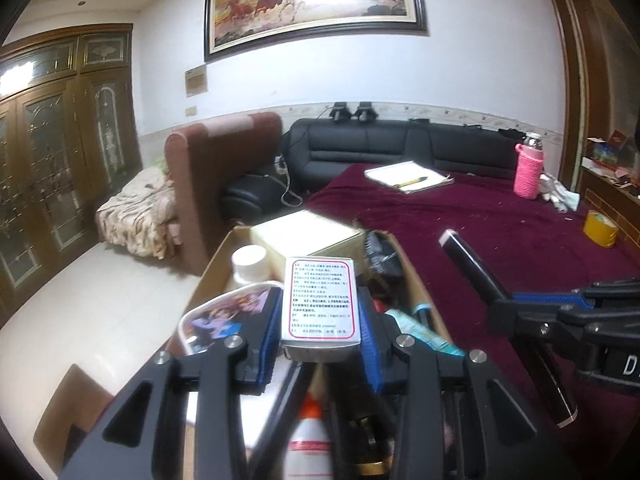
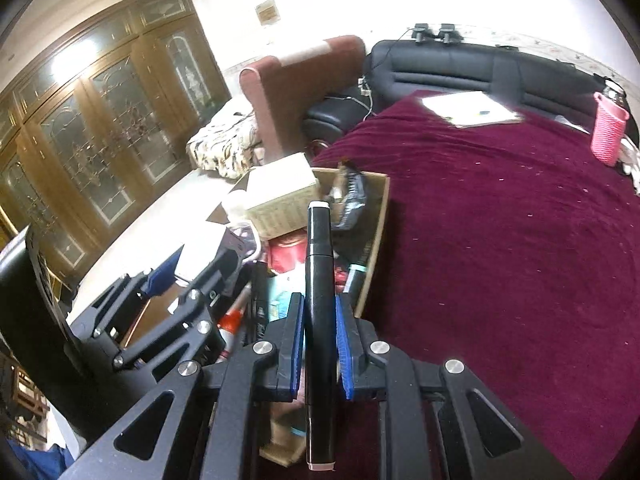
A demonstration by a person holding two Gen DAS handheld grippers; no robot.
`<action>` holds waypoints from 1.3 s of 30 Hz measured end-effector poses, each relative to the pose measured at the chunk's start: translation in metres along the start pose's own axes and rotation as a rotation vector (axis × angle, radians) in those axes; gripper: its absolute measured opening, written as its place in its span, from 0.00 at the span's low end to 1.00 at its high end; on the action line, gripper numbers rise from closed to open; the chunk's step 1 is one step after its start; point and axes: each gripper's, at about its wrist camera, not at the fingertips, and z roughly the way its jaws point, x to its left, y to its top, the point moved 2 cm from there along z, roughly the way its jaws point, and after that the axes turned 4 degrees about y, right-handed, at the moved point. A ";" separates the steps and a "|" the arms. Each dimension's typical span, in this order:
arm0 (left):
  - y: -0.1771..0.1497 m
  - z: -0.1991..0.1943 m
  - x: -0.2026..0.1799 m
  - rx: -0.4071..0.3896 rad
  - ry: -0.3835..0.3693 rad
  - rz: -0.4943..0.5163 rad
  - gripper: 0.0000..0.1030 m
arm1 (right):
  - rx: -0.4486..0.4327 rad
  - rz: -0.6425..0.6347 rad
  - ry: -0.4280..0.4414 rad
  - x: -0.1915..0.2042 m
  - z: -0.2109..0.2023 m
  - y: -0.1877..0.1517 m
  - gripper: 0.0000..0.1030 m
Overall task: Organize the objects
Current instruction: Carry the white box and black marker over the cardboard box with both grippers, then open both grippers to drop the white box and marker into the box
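Note:
My left gripper (image 1: 320, 320) is shut on a small white box with a red border and printed text (image 1: 320, 300), held above an open cardboard box (image 1: 208, 268) full of items. My right gripper (image 2: 318, 340) is shut on a long black marker-like stick with pale ends (image 2: 318, 280); the same stick (image 1: 480, 272) and right gripper (image 1: 552, 308) show at the right of the left wrist view. The cardboard box (image 2: 378, 224) sits at the edge of a maroon-covered table (image 2: 500, 240). Inside it lie a cream box (image 1: 308, 236), a white jar lid (image 1: 249, 260) and a picture-lidded container (image 1: 228, 312).
On the maroon cloth (image 1: 500, 232) lie a notebook with a pen (image 1: 408, 176), a bottle in a pink knitted sleeve (image 1: 529, 172) and a yellow tape roll (image 1: 600, 228). A black sofa (image 1: 380, 144), a brown armchair (image 1: 220, 168) and wooden cabinets (image 1: 52, 152) stand behind.

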 end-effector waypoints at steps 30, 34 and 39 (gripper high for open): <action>-0.017 0.008 0.025 0.050 0.039 -0.013 0.34 | 0.065 0.013 0.011 0.011 0.068 0.026 0.17; -0.018 0.010 0.025 0.052 0.042 -0.016 0.34 | 0.069 0.015 0.013 0.013 0.069 0.027 0.17; -0.018 0.010 0.025 0.053 0.041 -0.018 0.34 | 0.074 0.018 0.016 0.014 0.069 0.028 0.17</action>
